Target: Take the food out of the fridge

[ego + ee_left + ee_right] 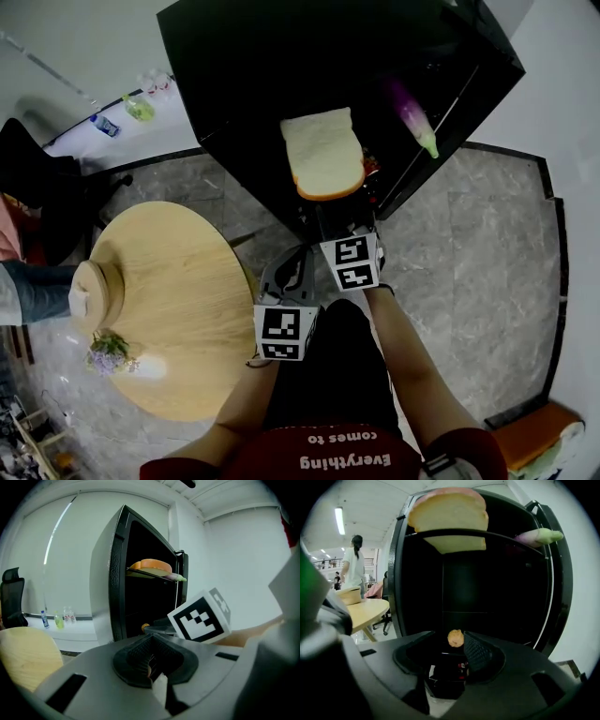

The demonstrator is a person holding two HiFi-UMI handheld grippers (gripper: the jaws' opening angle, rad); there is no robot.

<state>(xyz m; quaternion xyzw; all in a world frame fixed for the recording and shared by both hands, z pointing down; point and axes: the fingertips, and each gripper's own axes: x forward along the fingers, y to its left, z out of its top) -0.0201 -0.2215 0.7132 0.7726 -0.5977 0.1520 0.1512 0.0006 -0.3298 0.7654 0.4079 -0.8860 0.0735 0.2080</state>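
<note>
A black fridge (234, 75) stands open before me. On its upper shelf lies a slice of bread (323, 155) with a purple and green vegetable (412, 114) to its right; both also show high in the right gripper view, the bread (447, 513) and the vegetable (536, 537). My right gripper (450, 648) is open and low at the fridge mouth. A small orange-brown food piece (455, 638) shows just past its fingertips, beside the right pad (477, 653). My left gripper (150, 660) is shut and hangs back, left of the right gripper (345, 220).
A round wooden table (178, 281) is at my left, with a wooden bowl-like thing (97, 291) and a small bunch of flowers (110, 352) on it. A black chair (37, 178) and bottles (139, 108) are further left. A person (354, 559) stands beyond the table.
</note>
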